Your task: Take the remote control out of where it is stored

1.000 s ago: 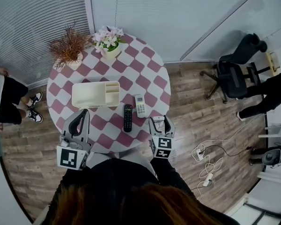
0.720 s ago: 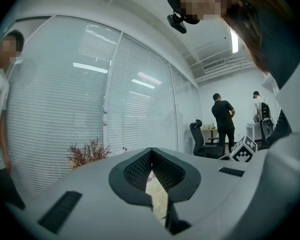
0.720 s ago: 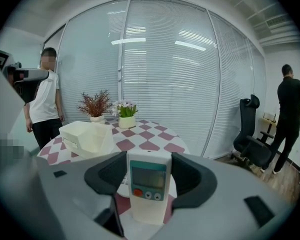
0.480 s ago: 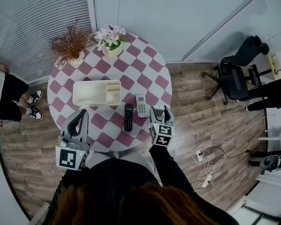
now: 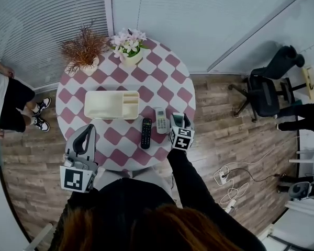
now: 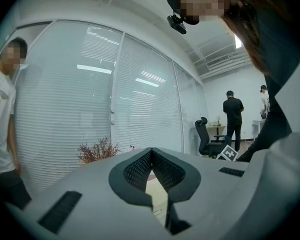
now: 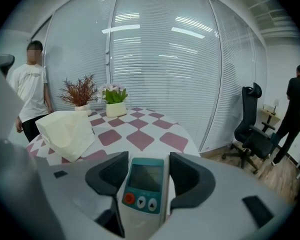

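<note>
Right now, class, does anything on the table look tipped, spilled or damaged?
Nothing stands out: the dried plant and flower pot stand upright, the cream storage box sits flat, and the black remote and white remote lie flat.

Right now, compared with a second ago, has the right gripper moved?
Yes. The right gripper has advanced from the table edge up beside the white remote; its jaws, just closing slightly, straddle it without pressing.
</note>
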A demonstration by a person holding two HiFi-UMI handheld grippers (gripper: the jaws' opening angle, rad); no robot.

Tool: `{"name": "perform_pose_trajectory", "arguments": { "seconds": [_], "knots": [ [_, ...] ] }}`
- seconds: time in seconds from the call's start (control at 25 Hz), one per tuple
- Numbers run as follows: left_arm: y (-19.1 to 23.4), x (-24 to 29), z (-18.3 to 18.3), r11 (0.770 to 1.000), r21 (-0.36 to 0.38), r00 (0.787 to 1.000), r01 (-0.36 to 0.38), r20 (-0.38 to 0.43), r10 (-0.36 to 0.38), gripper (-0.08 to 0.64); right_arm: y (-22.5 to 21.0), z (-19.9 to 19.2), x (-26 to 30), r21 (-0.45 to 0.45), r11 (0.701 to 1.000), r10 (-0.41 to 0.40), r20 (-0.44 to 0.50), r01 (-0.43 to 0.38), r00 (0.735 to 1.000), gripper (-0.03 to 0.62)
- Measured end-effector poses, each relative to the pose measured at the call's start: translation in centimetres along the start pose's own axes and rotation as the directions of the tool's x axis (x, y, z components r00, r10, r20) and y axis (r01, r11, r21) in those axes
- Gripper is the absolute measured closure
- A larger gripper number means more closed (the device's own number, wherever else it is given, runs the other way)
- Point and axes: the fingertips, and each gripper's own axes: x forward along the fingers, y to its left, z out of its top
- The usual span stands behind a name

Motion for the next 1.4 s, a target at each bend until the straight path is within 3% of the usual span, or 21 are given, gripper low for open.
{"name": "perform_pose_trajectory", "arguments": {
  "seconds": [0.52, 0.96, 1.4],
  "knots": [
    [1.1, -0.5, -0.1, 0.999, 0.002, 0.999, -0.036, -0.018, 0.036, 0.554, 0.2, -0.3, 2.1, -0.005, 0.998, 0.061, 0.049, -0.061, 0.997, 0.328],
    [0.8, -0.5, -0.3, 0.999, -0.008, 0.999, -0.031, -0.02, 0.031, 0.554, 1.1, -1.8, 1.2, -0.03, 0.998, 0.05, -0.02, -0.051, 0.999, 0.554],
    [0.7, -0.4, -0.7, 0.999, -0.018, 0.999, -0.028, -0.043, 0.027, 0.554, 2.7, -1.7, -0.3, -0.099, 0.991, 0.086, -0.032, -0.089, 0.996, 0.578]
  ]
}}
